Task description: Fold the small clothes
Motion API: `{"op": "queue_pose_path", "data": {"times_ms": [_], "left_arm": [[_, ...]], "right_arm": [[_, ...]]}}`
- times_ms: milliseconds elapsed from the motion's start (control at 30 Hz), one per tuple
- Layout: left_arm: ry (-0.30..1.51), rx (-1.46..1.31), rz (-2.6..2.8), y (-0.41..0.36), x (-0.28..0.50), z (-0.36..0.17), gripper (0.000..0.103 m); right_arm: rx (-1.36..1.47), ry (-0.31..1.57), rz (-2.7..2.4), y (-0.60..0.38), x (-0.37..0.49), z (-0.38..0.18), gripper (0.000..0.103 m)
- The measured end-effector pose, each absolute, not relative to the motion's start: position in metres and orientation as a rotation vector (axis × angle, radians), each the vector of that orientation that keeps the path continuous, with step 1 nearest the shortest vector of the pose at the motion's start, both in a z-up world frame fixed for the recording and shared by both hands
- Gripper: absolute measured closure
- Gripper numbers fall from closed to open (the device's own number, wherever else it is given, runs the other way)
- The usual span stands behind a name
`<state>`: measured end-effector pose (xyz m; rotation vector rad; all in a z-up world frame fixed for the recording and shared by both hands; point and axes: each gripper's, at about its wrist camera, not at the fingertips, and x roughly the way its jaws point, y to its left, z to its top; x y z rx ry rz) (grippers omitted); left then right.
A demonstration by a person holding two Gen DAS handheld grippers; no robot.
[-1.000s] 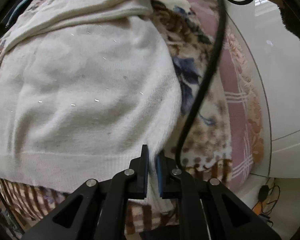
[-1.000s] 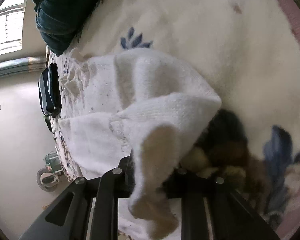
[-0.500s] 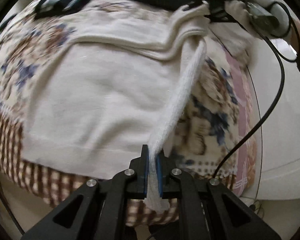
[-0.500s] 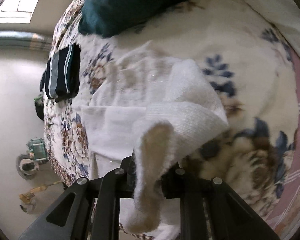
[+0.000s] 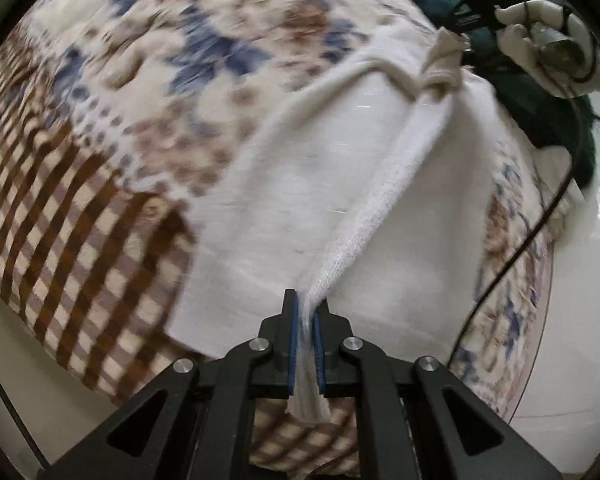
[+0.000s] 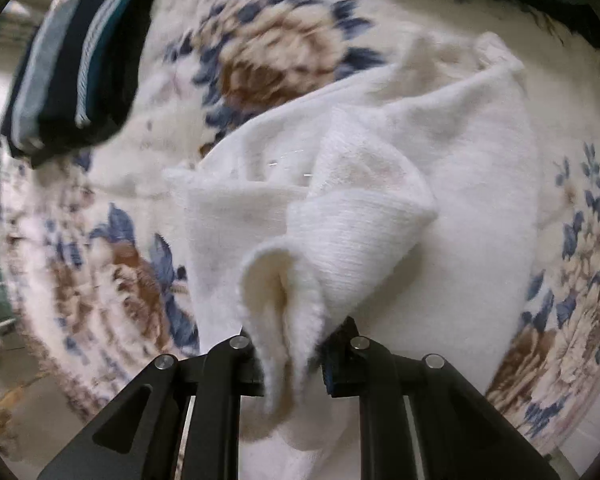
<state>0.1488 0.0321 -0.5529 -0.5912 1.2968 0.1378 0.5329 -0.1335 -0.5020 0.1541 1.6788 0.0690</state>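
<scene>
A small cream knit sweater (image 5: pixel 300 184) lies on a flowered blanket (image 5: pixel 148 80). My left gripper (image 5: pixel 305 320) is shut on the sweater's ribbed hem, which stretches as a taut fold up toward the far end. There my right gripper (image 5: pixel 466 16), held by a gloved hand (image 5: pixel 540 40), pinches the other end of that fold. In the right wrist view my right gripper (image 6: pixel 294 354) is shut on a bunched corner of the sweater (image 6: pixel 360 216), and the lifted side hangs over the flat part below.
A folded dark blue striped garment (image 6: pixel 76 64) lies at the blanket's far left. A dark teal garment (image 5: pixel 532 92) sits behind the right hand. A black cable (image 5: pixel 512 256) hangs along the blanket's right edge. The checked border (image 5: pixel 72 248) drops off toward pale floor.
Both grippers have carried the sweater's right side leftward across its body, the edge now stretched over the flat part. The right gripper rose, and the striped garment has come into its view.
</scene>
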Motion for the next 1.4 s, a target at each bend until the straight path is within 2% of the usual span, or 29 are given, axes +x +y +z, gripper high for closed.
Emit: {"op": "queue_pose_path", "data": {"times_ms": [100, 133, 167, 267, 333, 400, 433, 467, 567, 700, 733, 800, 833, 1067, 1200, 1300, 1333, 1367, 1400], "left_arm": [[1.314, -0.636, 0.140, 0.048, 0.147, -0.570, 0.098], [1.320, -0.641, 0.137, 0.052, 0.148, -0.575, 0.098], [1.324, -0.646, 0.130, 0.053, 0.149, -0.577, 0.098], [1.332, -0.658, 0.107, 0.057, 0.152, -0.579, 0.098], [1.335, -0.661, 0.093, 0.059, 0.152, -0.578, 0.098], [1.334, -0.656, 0.083, 0.060, 0.152, -0.576, 0.098], [1.333, -0.655, 0.080, 0.062, 0.153, -0.575, 0.098], [1.332, -0.655, 0.082, 0.063, 0.153, -0.574, 0.098], [1.336, -0.670, 0.098, 0.067, 0.152, -0.576, 0.098], [1.340, -0.646, 0.109, 0.075, 0.151, -0.575, 0.098], [1.342, -0.645, 0.109, 0.075, 0.152, -0.575, 0.098], [1.351, -0.637, 0.106, 0.076, 0.153, -0.574, 0.098], [1.355, -0.633, 0.101, 0.076, 0.153, -0.574, 0.098], [1.315, -0.636, 0.132, 0.093, 0.149, -0.554, 0.098], [1.343, -0.652, 0.164, 0.102, 0.149, -0.572, 0.097], [1.389, -0.661, 0.158, 0.105, 0.153, -0.584, 0.092], [1.391, -0.678, 0.145, 0.107, 0.152, -0.583, 0.090], [1.390, -0.694, 0.140, 0.109, 0.150, -0.579, 0.080], [1.393, -0.699, 0.149, 0.112, 0.147, -0.572, 0.060]], "right_arm": [[0.146, 1.712, 0.050, -0.099, 0.535, -0.509, 0.080], [0.181, 1.737, 0.076, -0.090, 0.535, -0.510, 0.070], [0.232, 1.769, 0.121, -0.082, 0.534, -0.512, 0.068], [0.355, 1.861, 0.275, -0.063, 0.534, -0.508, 0.068], [0.275, 1.805, 0.280, -0.065, 0.541, -0.486, 0.068], [0.132, 1.685, 0.228, -0.078, 0.555, -0.461, 0.057], [0.094, 1.648, 0.197, -0.084, 0.564, -0.454, 0.048], [0.060, 1.613, 0.152, -0.095, 0.574, -0.449, 0.046], [0.067, 1.599, 0.068, -0.121, 0.602, -0.457, 0.046], [0.209, 1.705, 0.142, -0.112, 0.605, -0.490, 0.046], [0.184, 1.740, 0.177, -0.099, 0.597, -0.497, 0.048], [0.073, 1.711, 0.171, -0.082, 0.579, -0.503, 0.085], [0.050, 1.696, 0.159, -0.080, 0.575, -0.503, 0.095], [0.187, 1.559, 0.174, -0.076, 0.570, -0.466, 0.095], [0.115, 1.614, 0.183, -0.050, 0.575, -0.489, 0.095], [0.039, 1.686, 0.213, -0.028, 0.575, -0.512, 0.090], [0.043, 1.677, 0.240, -0.029, 0.573, -0.507, 0.080], [0.060, 1.672, 0.277, -0.030, 0.569, -0.503, 0.059], [0.088, 1.673, 0.319, -0.035, 0.563, -0.494, 0.045]]}}
